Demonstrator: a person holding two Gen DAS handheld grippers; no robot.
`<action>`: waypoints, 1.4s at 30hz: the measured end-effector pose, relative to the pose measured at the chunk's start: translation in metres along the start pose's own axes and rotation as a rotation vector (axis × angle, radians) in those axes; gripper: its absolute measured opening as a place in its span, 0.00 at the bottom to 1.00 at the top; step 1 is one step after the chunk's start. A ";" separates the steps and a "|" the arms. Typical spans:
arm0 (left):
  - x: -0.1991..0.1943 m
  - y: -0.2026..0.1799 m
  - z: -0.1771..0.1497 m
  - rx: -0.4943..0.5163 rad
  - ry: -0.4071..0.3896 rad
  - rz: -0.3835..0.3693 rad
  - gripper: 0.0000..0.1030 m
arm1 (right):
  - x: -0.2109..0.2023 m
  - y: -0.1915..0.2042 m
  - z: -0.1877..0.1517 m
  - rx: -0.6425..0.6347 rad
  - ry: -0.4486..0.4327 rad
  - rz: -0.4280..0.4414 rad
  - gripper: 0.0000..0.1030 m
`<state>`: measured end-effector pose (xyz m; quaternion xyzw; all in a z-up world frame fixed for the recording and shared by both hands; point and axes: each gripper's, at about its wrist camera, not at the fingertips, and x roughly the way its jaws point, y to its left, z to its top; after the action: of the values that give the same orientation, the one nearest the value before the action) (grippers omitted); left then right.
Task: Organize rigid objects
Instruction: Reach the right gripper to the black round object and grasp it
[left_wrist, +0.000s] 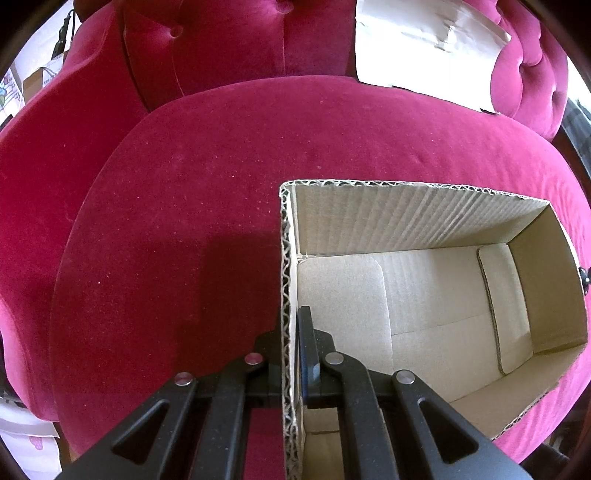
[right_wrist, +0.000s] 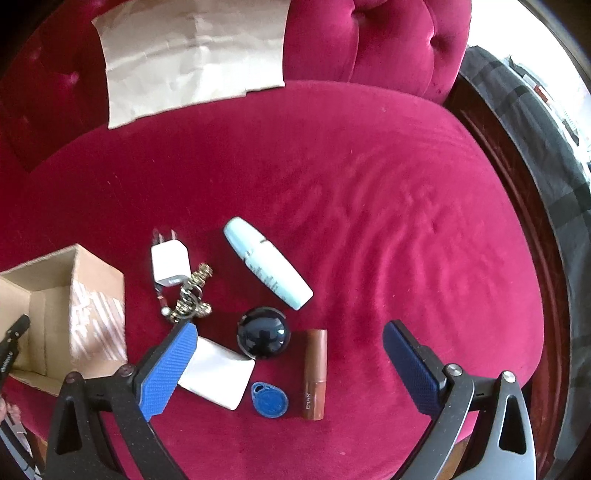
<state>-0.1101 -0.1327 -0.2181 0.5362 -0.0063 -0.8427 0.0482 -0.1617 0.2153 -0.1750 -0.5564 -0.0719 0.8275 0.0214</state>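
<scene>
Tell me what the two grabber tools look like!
Both are black, with straight link bars joined by round silver rivets and triangle-shaped holes in the arms. The right gripper has flat fingers covered in bumpy blue rubber pads. The left gripper shows thin black fingers with a blue pad edge. No cables or sleeves show.

left gripper (left_wrist: 291, 332) — black linkage arms, silver rivets | right gripper (right_wrist: 291, 354) — blue textured pads, black arms
</scene>
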 end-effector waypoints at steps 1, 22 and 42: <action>-0.001 -0.001 0.000 0.000 -0.001 0.000 0.04 | 0.004 -0.001 -0.001 0.002 0.005 0.000 0.95; 0.004 -0.004 0.003 -0.001 -0.005 0.005 0.04 | 0.031 0.003 -0.003 0.029 0.069 0.033 0.57; 0.009 -0.010 0.012 -0.005 0.014 0.023 0.04 | 0.012 0.005 0.000 0.020 0.020 0.041 0.39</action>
<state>-0.1260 -0.1239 -0.2218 0.5420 -0.0099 -0.8382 0.0591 -0.1658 0.2116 -0.1873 -0.5658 -0.0518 0.8228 0.0106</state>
